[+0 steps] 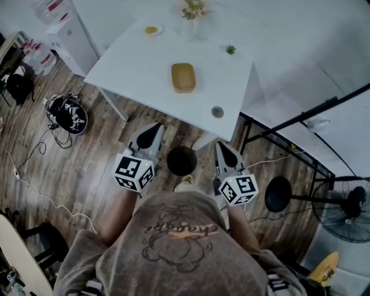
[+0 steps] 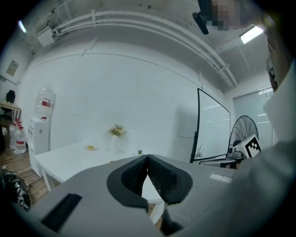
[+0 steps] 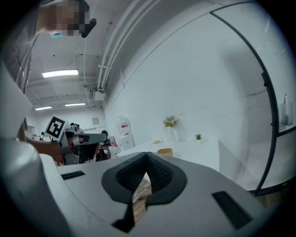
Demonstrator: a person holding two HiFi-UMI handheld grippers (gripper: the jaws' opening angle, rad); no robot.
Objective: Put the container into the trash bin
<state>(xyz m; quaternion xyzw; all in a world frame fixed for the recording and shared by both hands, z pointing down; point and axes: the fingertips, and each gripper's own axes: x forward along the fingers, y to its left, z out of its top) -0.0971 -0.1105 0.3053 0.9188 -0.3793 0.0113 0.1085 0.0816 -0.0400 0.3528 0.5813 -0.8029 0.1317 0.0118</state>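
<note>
A tan rectangular container [image 1: 183, 77] lies on the white table [image 1: 133, 63], near its middle; in the right gripper view the container [image 3: 164, 152] shows just past the jaws. A round black trash bin [image 1: 181, 161] stands on the wood floor at the table's near edge, between my two grippers. My left gripper [image 1: 155, 130] points toward the table, left of the bin, shut with nothing in it [image 2: 147, 159]. My right gripper [image 1: 222, 147] is right of the bin, also shut and empty [image 3: 147, 158].
On the table are a small yellow dish [image 1: 152, 30], a flower vase [image 1: 193, 10], a tiny potted plant [image 1: 230, 50] and a small round grey object [image 1: 217, 111]. A black bag [image 1: 68, 114] with cables lies on the floor at left. A fan [image 1: 347, 211] and black stool [image 1: 278, 194] stand at right.
</note>
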